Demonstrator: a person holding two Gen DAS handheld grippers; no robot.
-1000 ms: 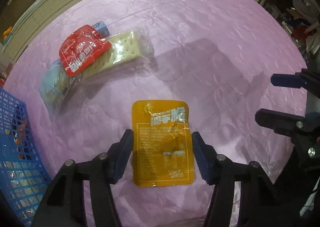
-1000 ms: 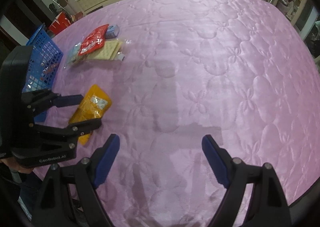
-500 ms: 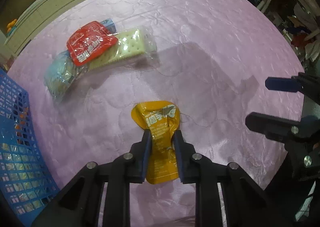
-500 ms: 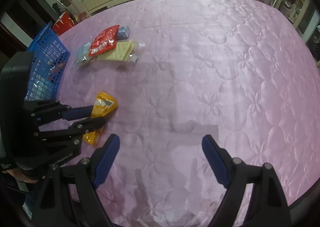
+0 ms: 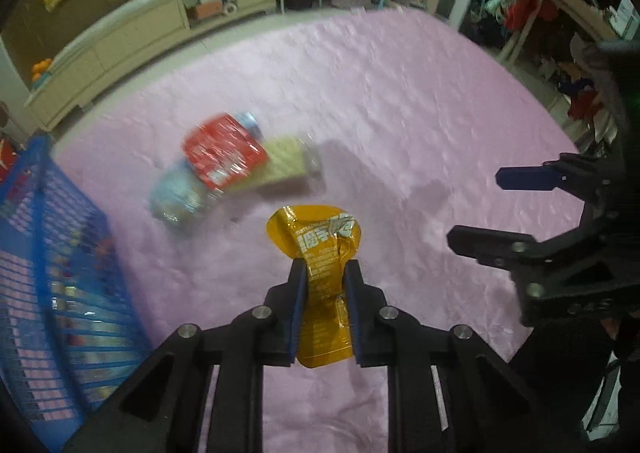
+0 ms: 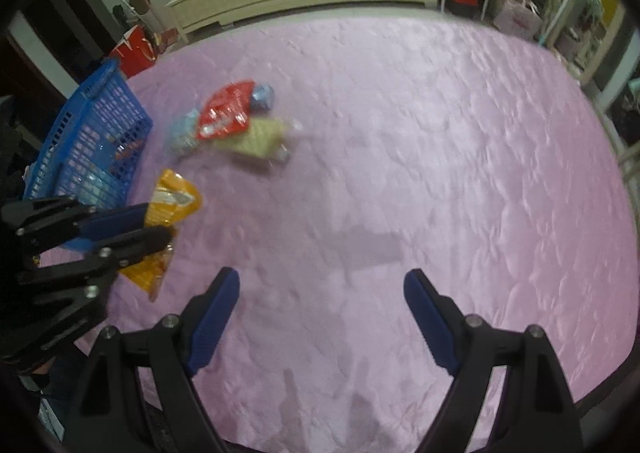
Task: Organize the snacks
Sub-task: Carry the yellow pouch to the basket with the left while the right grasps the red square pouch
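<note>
Clearly, left tongs [image 5: 325, 273] pinch the orange packet [image 5: 320, 249] — print unreadable — right tongs [image 6: 322, 293] gape empty.

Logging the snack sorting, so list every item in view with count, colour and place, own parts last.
yellow snack pouch: one, orange-yellow, clamped in the left hand-held gripper, above the cloth.
red snack packet: one, red, on top of the small pile.
cracker pack: one, pale yellow in clear wrap, in the pile, partly under the red packet.
blue snack packets: apparently two, light blue, in the pile; too blurred to be sure.
basket: one, blue, left edge of the cloth.
cloth: one, pink, quilted.
left hand-held gripper: one, black and blue, shut on the pouch.
right hand-held gripper: one, black and blue, open, nothing in it.
</note>
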